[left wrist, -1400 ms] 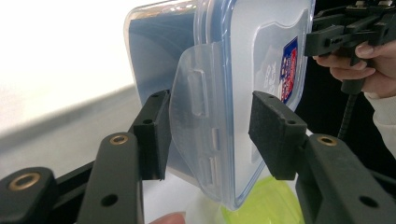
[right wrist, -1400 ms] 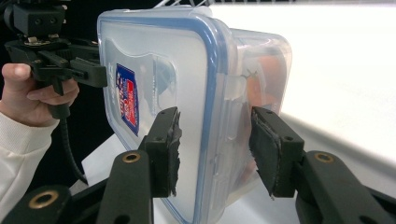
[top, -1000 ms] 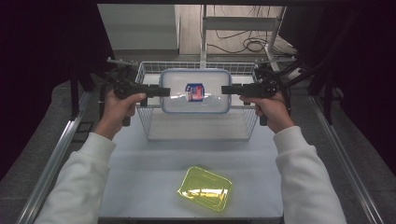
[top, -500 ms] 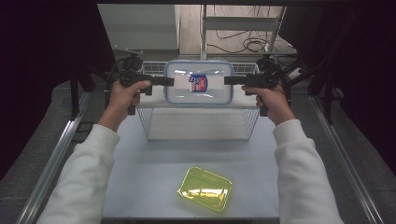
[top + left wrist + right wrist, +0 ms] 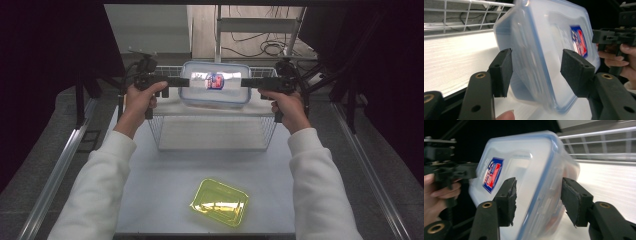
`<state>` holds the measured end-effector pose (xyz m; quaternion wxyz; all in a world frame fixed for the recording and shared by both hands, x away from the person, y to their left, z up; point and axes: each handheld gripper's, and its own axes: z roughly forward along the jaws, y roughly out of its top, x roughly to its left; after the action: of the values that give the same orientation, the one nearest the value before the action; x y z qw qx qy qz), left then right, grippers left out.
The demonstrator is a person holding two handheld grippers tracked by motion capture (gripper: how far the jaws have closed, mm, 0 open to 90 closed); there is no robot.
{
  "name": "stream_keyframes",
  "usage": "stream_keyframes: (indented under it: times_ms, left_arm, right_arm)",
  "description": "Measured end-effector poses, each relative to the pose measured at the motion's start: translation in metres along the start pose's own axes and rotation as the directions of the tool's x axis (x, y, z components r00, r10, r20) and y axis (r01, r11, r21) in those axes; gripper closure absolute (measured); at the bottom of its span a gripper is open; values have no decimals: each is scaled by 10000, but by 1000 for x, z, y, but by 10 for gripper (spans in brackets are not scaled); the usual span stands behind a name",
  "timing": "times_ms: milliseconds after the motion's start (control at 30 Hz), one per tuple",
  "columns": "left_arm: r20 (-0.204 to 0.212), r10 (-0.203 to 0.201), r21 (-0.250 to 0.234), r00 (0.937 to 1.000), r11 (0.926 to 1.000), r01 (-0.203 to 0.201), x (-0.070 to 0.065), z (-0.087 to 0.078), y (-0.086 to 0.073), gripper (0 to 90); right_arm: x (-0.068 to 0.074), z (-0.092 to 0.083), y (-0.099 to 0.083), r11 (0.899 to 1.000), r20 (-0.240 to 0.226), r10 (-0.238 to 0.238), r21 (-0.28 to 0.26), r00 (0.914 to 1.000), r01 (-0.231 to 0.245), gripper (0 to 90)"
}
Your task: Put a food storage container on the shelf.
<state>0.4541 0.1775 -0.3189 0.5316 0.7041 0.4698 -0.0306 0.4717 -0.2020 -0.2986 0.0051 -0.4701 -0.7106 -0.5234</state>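
White counter (image 5: 165,200); box (image 5: 216,84) over basket (image 5: 215,131) far rim, long axis spanning left tongs (image 5: 184,82) and right tongs (image 5: 246,83); both just opening, pads clear of box ends.

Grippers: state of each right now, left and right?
Left gripper: open, jaws have just been opening; the clear lidded container sits between them, pads off it.
Right gripper: open, jaws have just been opening; same container between them, unclamped.
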Motion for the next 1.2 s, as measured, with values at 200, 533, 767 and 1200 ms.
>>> stream_keyframes:
  times_ms: [200,533,767,1200]
  left_arm:
    - [-141,79,27,9999,10000,-79,-3,2,-3,377]
    - [-400,608,-440,9973,9971,-626,-20,-22,-14,253]
    - [-570,795,-435,9952,9957,-821,-18,-41,-34,247]
    - [-504,909,-329,9946,9952,-926,-14,-51,-52,244]
  right_arm:
    - [0,-1,-8,9983,288,524,-257,9982,-517,417]
    - [17,-35,-25,9923,946,-840,-827,9920,919,761]
    - [24,-29,-59,9837,315,-1690,669,9851,1667,892]
    - [33,4,-64,9726,198,-2200,819,9753,2178,892]
